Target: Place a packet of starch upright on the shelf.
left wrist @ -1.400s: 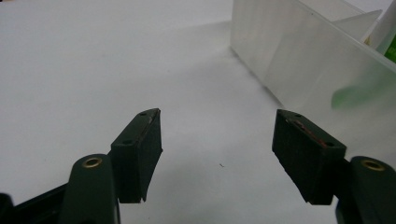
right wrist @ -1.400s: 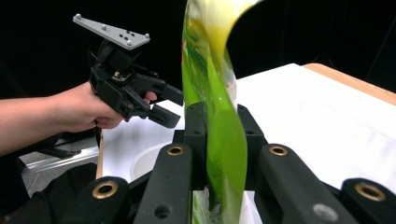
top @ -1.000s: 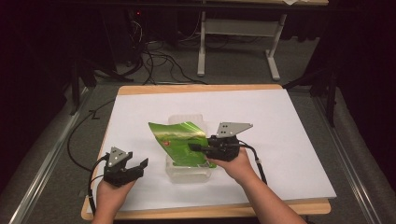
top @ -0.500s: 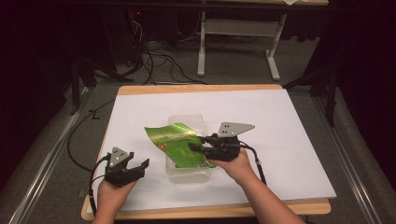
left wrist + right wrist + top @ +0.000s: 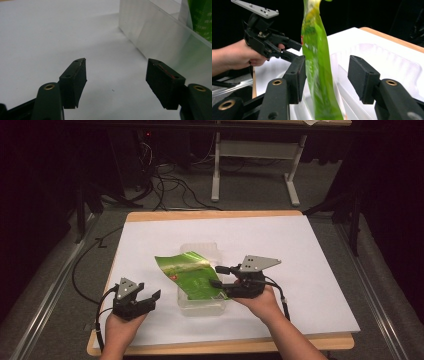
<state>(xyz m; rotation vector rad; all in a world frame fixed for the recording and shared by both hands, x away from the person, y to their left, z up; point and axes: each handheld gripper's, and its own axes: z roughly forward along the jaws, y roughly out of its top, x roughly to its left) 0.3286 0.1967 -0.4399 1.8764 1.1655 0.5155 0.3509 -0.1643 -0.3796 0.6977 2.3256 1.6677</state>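
Figure: a green packet (image 5: 189, 275) being placed into a clear plastic tray (image 5: 200, 306) on a white-covered table (image 5: 310, 270).

Position. The packet stands on edge with its lower end inside the tray and its upper end rising above the tray's rim, leaning toward the person's left and slightly away. Its long axis runs from the lower corner, close to the right gripper (image 5: 218, 276), up to the far-left top corner; in the right gripper view the packet (image 5: 318, 75) appears nearly upright, its flat faces turned toward the two pads.

Grippers. The right gripper (image 5: 325, 80) has its jaws set wide apart, the packet passing between them. One face lies against or just beside the left-hand pad, and the other pad stands clear, so nothing clamps the packet. The left gripper (image 5: 120, 85) is likewise wide open and empty, resting low on the table just beside the tray's (image 5: 160, 35) side wall; in the high view it sits near the table's front-left edge (image 5: 134, 299).

Risks. Unheld and tall for the shallow tray, the packet is likely to topple over the rim toward the left and land partly on the table. The blur on its surface suggests it is moving. If the right gripper draws back carelessly, a pad could drag the glossy film and pull the packet out, or nudge the light tray across the paper.
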